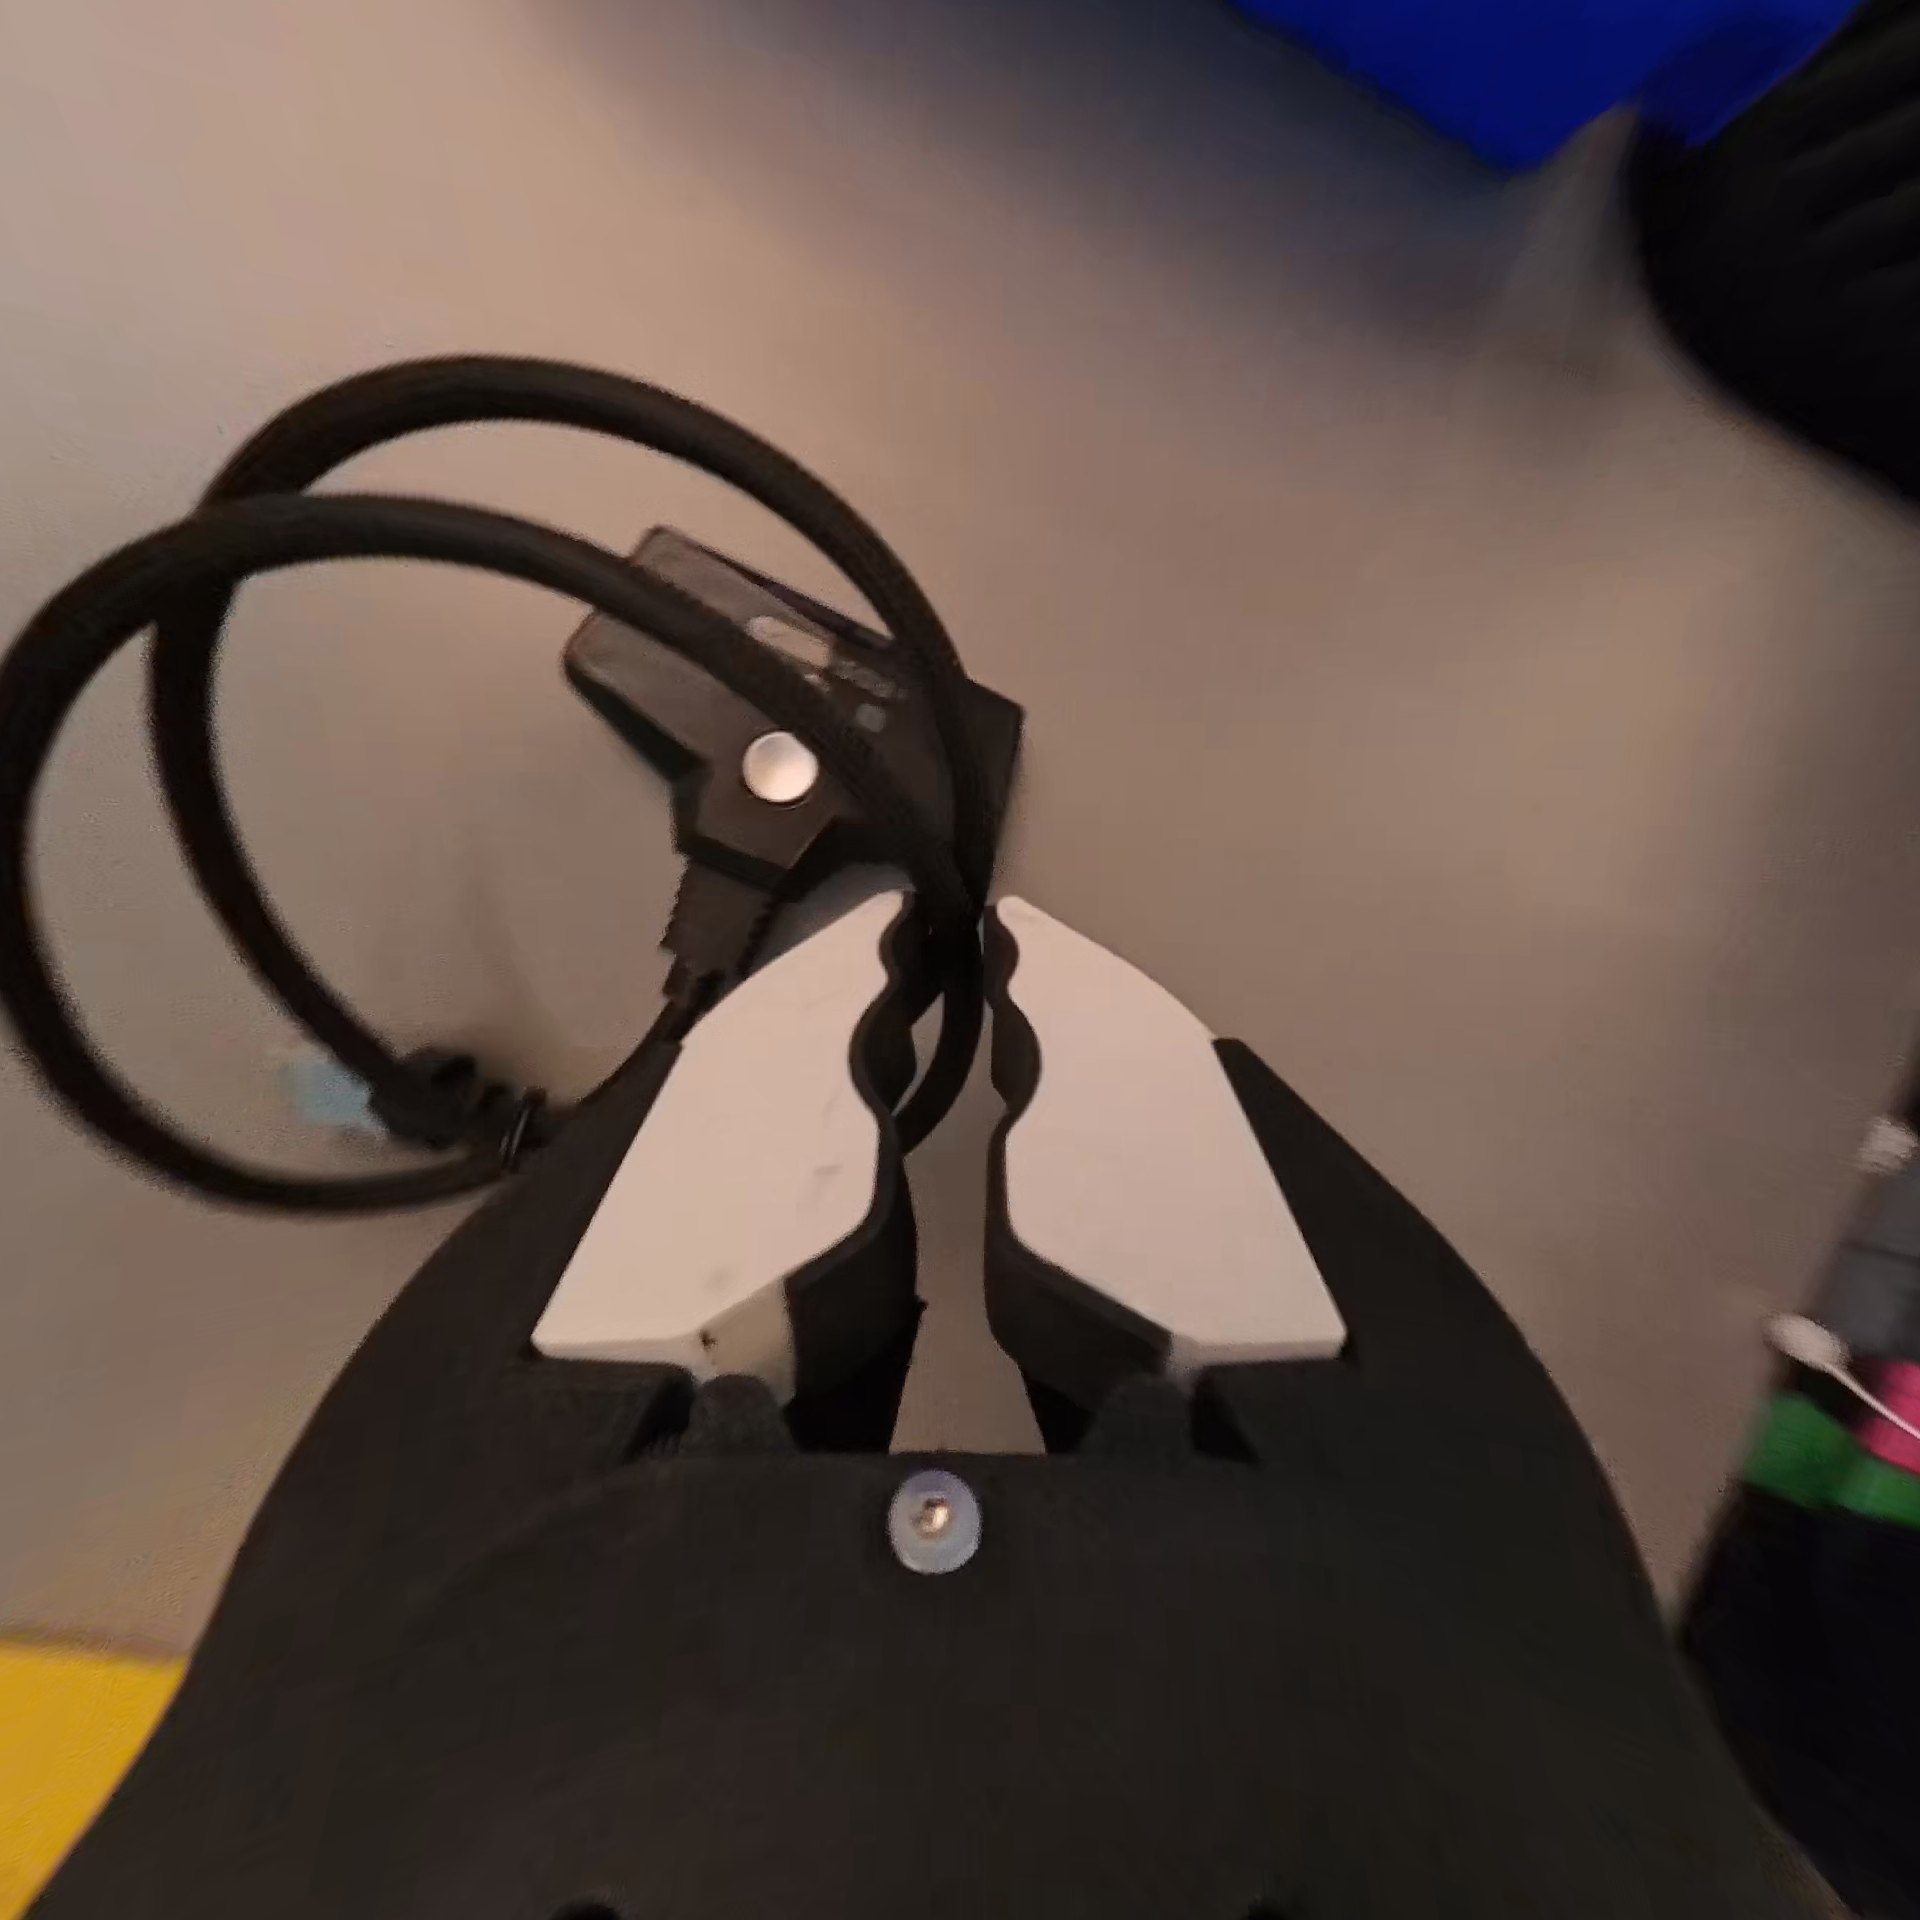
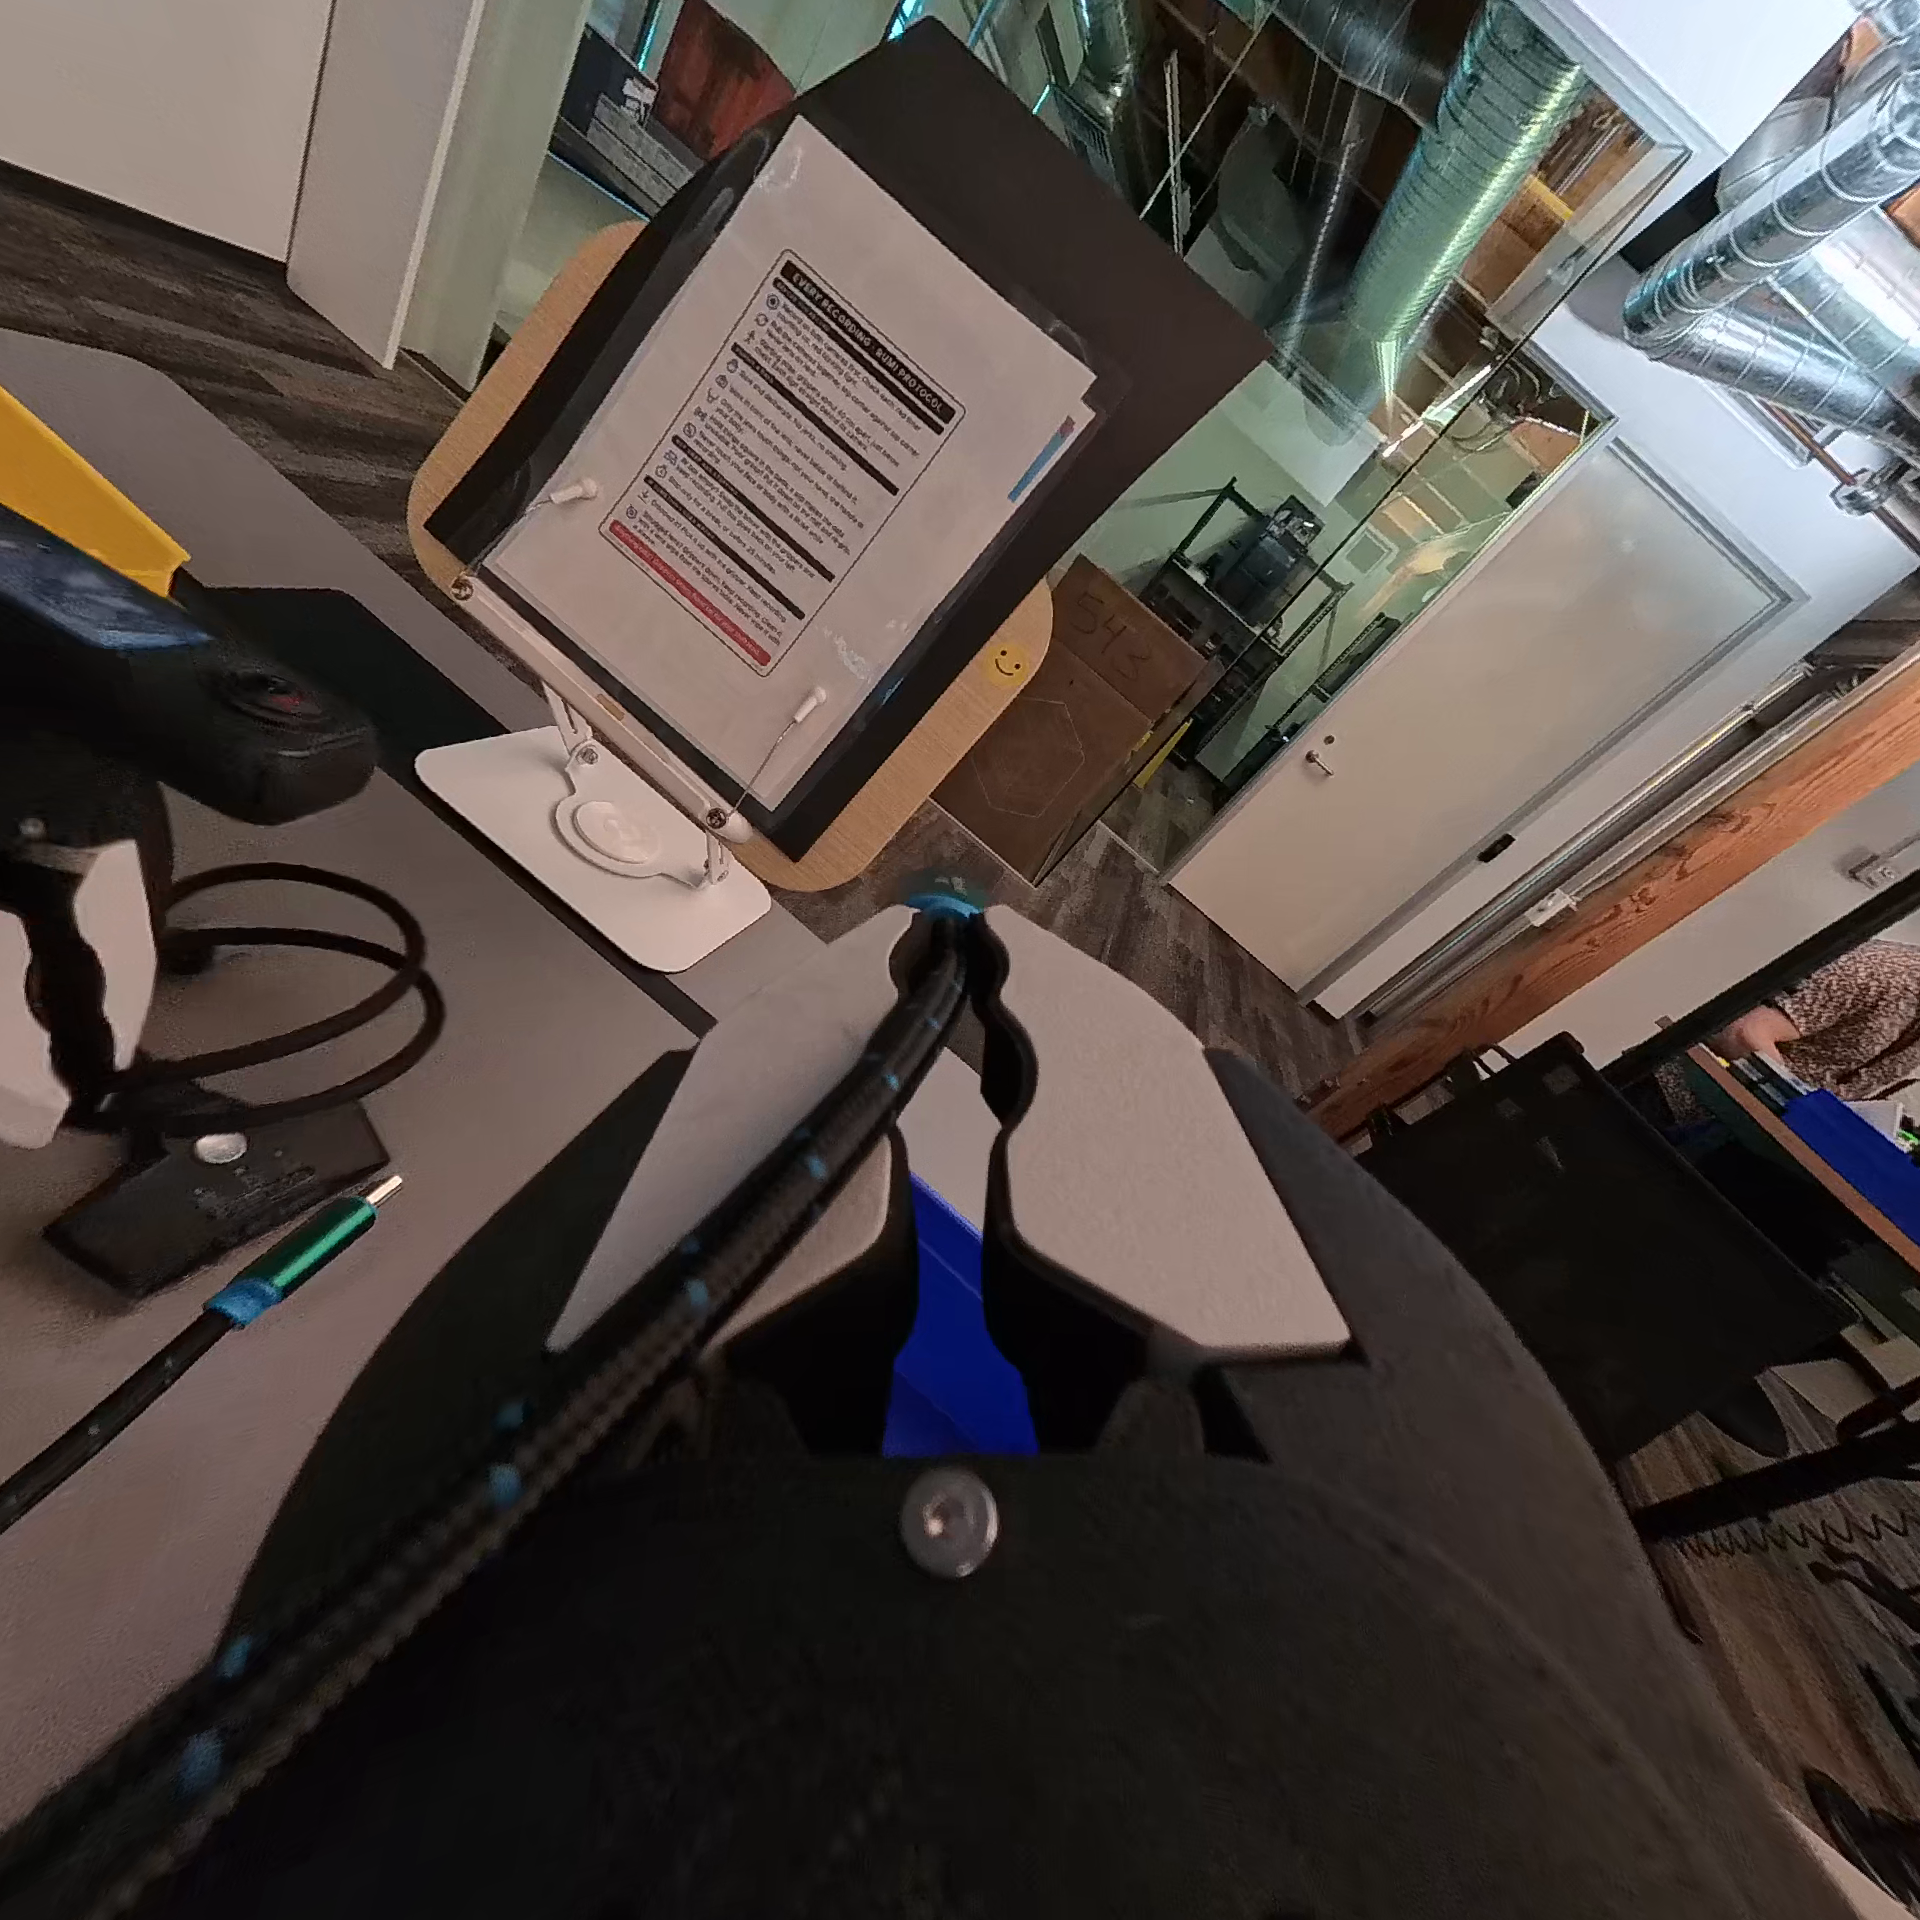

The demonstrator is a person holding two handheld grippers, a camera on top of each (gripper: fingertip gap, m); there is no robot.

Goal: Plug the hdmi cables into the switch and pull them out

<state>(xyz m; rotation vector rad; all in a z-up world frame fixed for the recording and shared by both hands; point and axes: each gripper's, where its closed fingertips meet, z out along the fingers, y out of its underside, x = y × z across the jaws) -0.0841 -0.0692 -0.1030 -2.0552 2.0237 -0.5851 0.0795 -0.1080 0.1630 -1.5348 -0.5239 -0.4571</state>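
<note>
The black switch (image 1: 727,717) with a silver button lies on the grey table (image 1: 1351,727). A black cable (image 1: 208,582) curls in two loops to its left. My left gripper (image 1: 945,925) is shut on this cable just in front of the switch. In the right wrist view the switch (image 2: 260,1174) lies at the left, under the left gripper (image 2: 78,1081). My right gripper (image 2: 951,935) is shut on a black braided cable with blue flecks (image 2: 831,1132), lifted off the table; its blue-ringed end pokes past the fingertips. A second cable with a green plug (image 2: 312,1247) lies next to the switch.
A white stand holding a printed sheet (image 2: 769,499) is at the table's far edge. A blue bin (image 1: 1507,62) and a yellow bin (image 2: 73,499) sit at the table's sides. A black bag (image 2: 1558,1195) and a person (image 2: 1849,1008) are off to the right.
</note>
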